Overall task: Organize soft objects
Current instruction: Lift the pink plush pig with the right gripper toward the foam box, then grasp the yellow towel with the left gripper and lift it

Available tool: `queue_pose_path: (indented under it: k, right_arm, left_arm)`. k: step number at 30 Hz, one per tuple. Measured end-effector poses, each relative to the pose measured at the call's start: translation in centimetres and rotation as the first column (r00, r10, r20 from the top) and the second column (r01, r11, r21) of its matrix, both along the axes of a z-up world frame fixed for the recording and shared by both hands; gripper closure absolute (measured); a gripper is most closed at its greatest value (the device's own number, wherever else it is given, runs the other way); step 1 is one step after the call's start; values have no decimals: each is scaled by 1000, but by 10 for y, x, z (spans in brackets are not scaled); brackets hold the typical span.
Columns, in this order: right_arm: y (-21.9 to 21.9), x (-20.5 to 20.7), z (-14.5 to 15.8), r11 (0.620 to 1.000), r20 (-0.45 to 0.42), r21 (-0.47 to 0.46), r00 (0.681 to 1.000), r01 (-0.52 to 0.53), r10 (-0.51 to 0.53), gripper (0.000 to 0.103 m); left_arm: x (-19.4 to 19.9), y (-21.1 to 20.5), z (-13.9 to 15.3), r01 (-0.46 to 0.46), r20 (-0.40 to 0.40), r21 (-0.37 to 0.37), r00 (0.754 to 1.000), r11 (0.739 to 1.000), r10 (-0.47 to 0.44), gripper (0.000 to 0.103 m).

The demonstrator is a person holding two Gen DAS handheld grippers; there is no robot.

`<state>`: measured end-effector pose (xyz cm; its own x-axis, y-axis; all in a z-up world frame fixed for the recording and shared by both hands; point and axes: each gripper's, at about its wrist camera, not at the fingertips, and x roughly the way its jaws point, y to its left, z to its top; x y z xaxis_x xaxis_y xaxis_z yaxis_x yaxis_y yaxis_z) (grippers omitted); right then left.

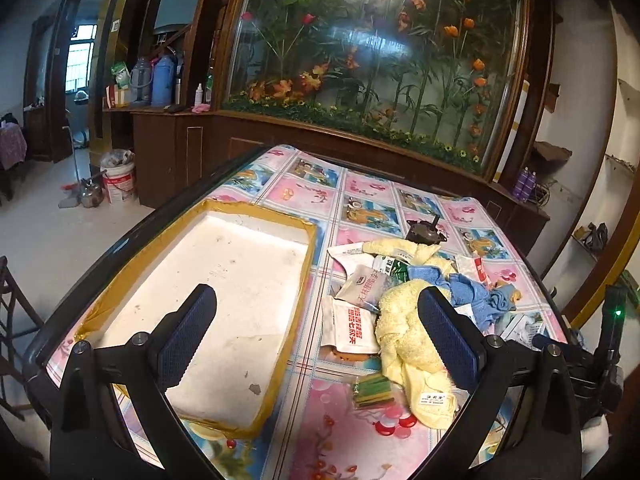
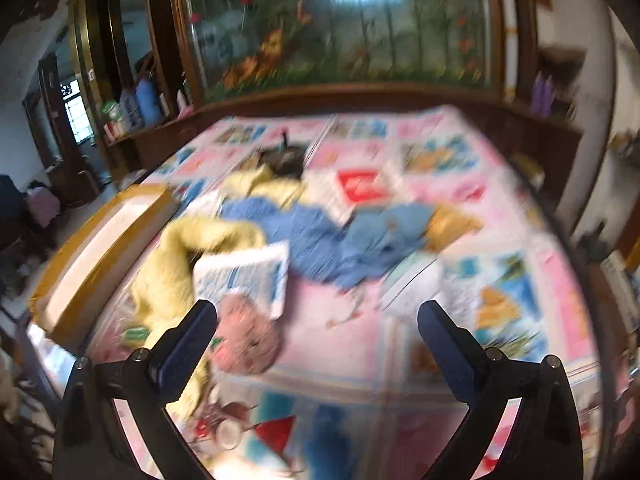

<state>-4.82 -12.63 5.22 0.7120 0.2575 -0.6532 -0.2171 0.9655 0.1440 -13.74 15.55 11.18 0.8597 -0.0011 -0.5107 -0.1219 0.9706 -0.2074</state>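
The left tongs (image 1: 318, 334) hang above the counter (image 1: 332, 436), tilted downward, spread wide and holding nothing. Their left pad sits over the white tray (image 1: 224, 280) with its tan taped rim, and their right pad sits over the heap of soft things beside that tray.

Taking the tray as landmark: just off its right rim lie two white sachets (image 1: 352, 328) with red and grey print, one overlapping the other. Right of those, a yellow towel (image 1: 408, 344) lies crumpled and runs toward the near edge of the counter, a label showing at its near end. Beyond it, farther from the tray, a blue towel (image 1: 466, 292) is bunched up against a second yellow cloth (image 1: 404, 250). A small green and yellow packet (image 1: 374, 390) lies on the flowered covering between the tray's near right corner and the yellow towel. A dark kettle-like pot (image 1: 426, 232) stands behind the heap.

The right tongs (image 2: 318, 338) are also spread wide with nothing between them, pointed down at the same heap from its near side; this view is smeared by motion. A pink fuzzy ball (image 2: 248, 340) lies just beside their left pad, whether touching cannot be told. The tray (image 2: 104, 248) is off to their left.
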Motion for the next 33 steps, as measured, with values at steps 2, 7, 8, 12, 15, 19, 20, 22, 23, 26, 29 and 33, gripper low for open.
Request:
queue_pose_path:
  k: [2, 7, 8, 12, 15, 19, 20, 22, 23, 26, 29, 33]
  right_arm:
    - [5, 3, -9, 999, -45, 24, 999, -27, 28, 13]
    - [24, 14, -20, 991, -123, 59, 985, -118, 125, 19]
    - [31, 12, -21, 989, -130, 56, 982, -134, 141, 19]
    - [49, 14, -26, 985, -160, 38, 972, -169, 173, 21]
    - [56, 18, -33, 982, -188, 33, 964, -186, 189, 49]
    - [48, 16, -41, 979, -208, 62, 957, -194, 203, 59]
    - [44, 15, -41, 979, -210, 71, 956, -193, 204, 60]
    - [36, 11, -40, 977, -216, 91, 954, -194, 209, 60]
    - [32, 11, -41, 977, -220, 96, 953, -191, 208, 60]
    - [17, 7, -39, 975, -229, 129, 952, -179, 205, 60]
    - [7, 6, -39, 974, -229, 143, 952, -175, 205, 60]
    - [1, 1, -40, 972, -227, 144, 950, -185, 214, 60]
  left_arm:
    - [3, 1, -3, 8, -19, 1, 1000, 1000, -8, 1]
    - [15, 5, -14, 23, -70, -33, 997, 999, -26, 1]
    - [18, 5, -16, 28, -79, -42, 996, 999, -31, 1]
    - [27, 2, -19, 54, -109, -60, 992, 997, -60, 1]
    - [37, -4, -19, 85, -126, -40, 988, 996, -90, 1]
    - [56, -23, -19, 149, -158, 2, 977, 989, -146, 1]
    - [63, -30, -20, 168, -168, 14, 972, 986, -163, 1]
    - [78, -43, -23, 208, -191, 40, 962, 977, -197, 1]
    - [87, -51, -27, 227, -206, 58, 956, 972, -210, 1]
    - [111, -68, -42, 271, -270, 94, 933, 958, -238, 1]
    - [129, -80, -60, 299, -330, 100, 910, 949, -252, 1]
    - [143, -93, -78, 332, -400, 107, 877, 937, -265, 1]
